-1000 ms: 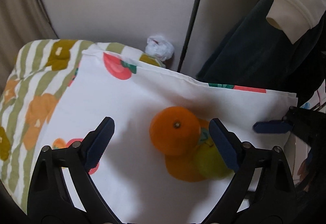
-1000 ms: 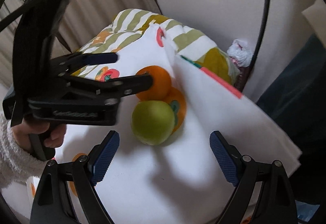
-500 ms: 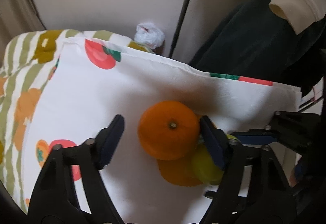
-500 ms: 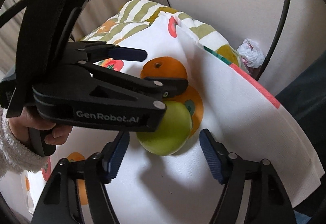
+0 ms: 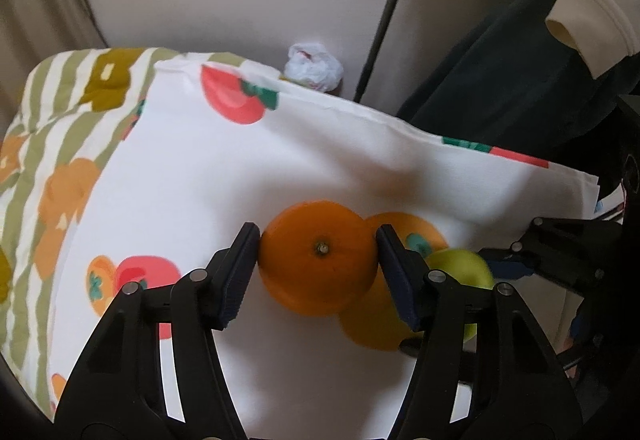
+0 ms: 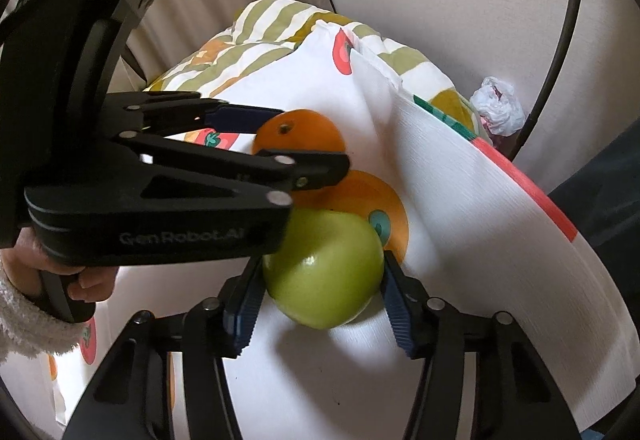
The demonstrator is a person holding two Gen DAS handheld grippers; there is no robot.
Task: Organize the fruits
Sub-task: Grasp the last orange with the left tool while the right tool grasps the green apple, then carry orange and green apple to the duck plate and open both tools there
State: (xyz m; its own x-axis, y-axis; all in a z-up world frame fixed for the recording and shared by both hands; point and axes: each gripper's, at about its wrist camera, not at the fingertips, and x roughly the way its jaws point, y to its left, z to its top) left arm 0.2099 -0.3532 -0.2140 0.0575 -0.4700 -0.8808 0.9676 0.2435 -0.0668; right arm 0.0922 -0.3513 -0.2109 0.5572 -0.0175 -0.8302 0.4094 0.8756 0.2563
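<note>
Caught mid-pickup, both fruits at once, on a white cloth (image 5: 248, 176) printed with red and orange persimmons and spread over a striped cover (image 5: 44, 144). Left gripper (image 5: 318, 260) angled down over the orange (image 5: 318, 258), jaws closing, one blue pad (image 5: 238, 276) at each flank of the fruit and, as far as could be seen, already touching the peel, stem scar facing up between them. Right gripper (image 6: 320, 292) likewise closing on the green apple (image 6: 322, 266), pads against both its sides and the apple bulging out above them. Both fruits lying on the cloth, not lifted; orange and apple just beside each other, the apple resting partly over a printed orange persimmon (image 6: 368, 204), so easy to mistake for a third fruit. Seen from the right wrist, the left tool crossing close above the apple, with the person's hand (image 6: 60, 272) on its handle in a fuzzy sleeve (image 6: 28, 316). No bowl, basket or tray visible in either view, so destination impossible to name. Judged as the grasp step, early in the task. Next move likely calling for a settled hold on each fruit before any lift, then a straight rise with the two tools drawn apart so as not to knock together. Round, smooth skins probably prone to rolling out of a shallow pinch; soft cloth apt to drag or bunch along if a pad caught it. A crumpled white plastic bag (image 5: 314, 66) near the wall, well apart from the work.
</note>
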